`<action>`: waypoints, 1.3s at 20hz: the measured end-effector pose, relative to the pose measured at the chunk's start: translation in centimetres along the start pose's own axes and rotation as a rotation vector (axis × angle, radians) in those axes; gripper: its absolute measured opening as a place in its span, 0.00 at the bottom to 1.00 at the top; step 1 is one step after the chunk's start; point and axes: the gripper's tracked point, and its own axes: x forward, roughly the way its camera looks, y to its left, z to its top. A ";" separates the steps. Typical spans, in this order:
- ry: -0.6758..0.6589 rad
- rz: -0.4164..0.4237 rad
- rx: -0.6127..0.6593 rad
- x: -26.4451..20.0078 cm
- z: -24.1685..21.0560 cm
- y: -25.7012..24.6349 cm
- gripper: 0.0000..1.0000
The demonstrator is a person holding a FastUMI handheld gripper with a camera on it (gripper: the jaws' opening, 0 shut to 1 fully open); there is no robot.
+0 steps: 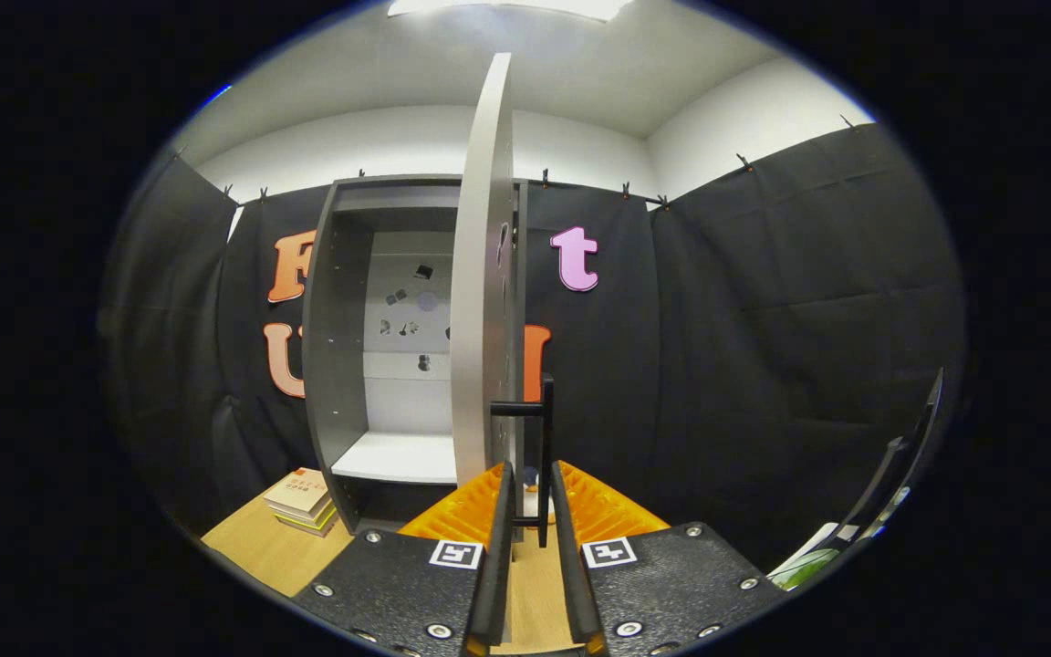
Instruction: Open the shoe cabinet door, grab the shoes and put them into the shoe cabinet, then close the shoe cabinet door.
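The shoe cabinet (343, 365) stands upright on the wooden surface (261, 547), ahead and a little to the left of the gripper (530, 484), with its door (482, 274) swung out so far that it shows almost edge-on, pointing straight back toward the camera. A dark bar handle (544, 447) runs vertically down the door's right face, its long axis upright, and its lower end sits right between the two fingertips. The fingers are drawn close together with only a narrow gap, and they appear to pinch the handle's lower part, though whether both press firmly on it is hard to judge. Inside the cabinet a pale shelf (398, 456) lies open and bare, reachable from the left of the door. A small stack of books (302, 500) rests on the surface just left of the cabinet's base. No shoes can be made out. The door-opening step looks nearly or fully done; the next move likely calls for letting go of the handle and drawing back clear of the door's edge before looking for the shoes.
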 end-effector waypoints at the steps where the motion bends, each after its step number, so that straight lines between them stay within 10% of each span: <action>1: -0.001 -0.009 0.006 -0.2 0.0 -0.4 0.26; 8: 0.018 -0.086 -0.026 -0.6 -0.3 -3.1 0.22; 26: 0.095 0.164 -0.030 -1.0 -3.3 13.3 0.24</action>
